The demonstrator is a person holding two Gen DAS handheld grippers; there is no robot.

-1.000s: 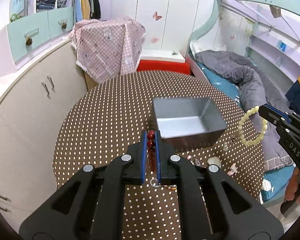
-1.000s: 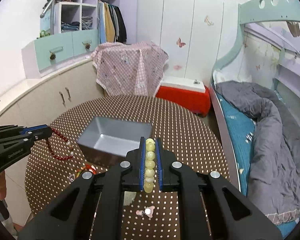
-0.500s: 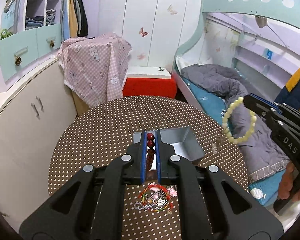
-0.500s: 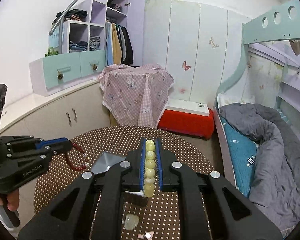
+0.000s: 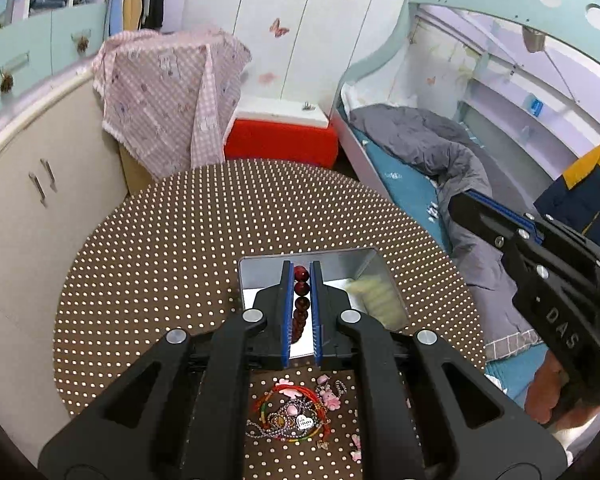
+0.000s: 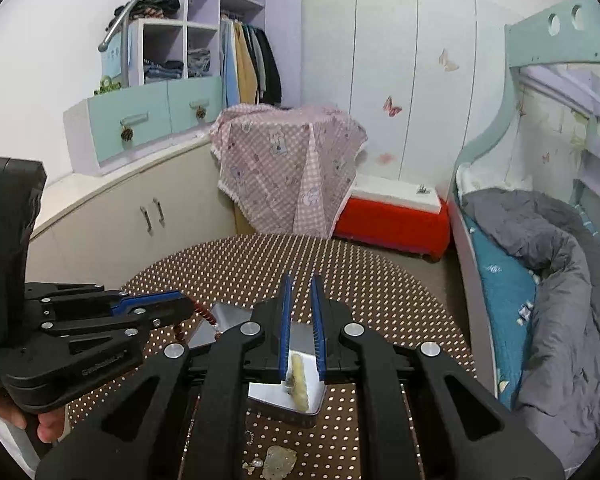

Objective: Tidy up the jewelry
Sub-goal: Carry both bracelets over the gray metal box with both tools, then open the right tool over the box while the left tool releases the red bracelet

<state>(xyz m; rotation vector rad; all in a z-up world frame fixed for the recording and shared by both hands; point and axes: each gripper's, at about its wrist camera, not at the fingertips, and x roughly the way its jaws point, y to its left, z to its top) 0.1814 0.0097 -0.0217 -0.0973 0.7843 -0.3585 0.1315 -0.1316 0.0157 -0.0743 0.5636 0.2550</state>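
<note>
While the left tongs (image 5: 300,280) hover above the metal box (image 5: 364,264) clenched on the red bead bracelet (image 5: 301,288) (presumably for dropping), the right tongs (image 6: 300,292) hang parted, the yellow bracelet (image 6: 298,384) lying inside that box on the desk (image 5: 160,260).

That tin tray (image 5: 384,276) is shiny bare metal, mirror-smooth inside. In it, the pale bead bracelet (image 5: 374,300) looks waxy; the dark red beads (image 5: 301,288) above it are glossy. Under it, matte polka-dot tablecloth (image 5: 180,248).
</note>
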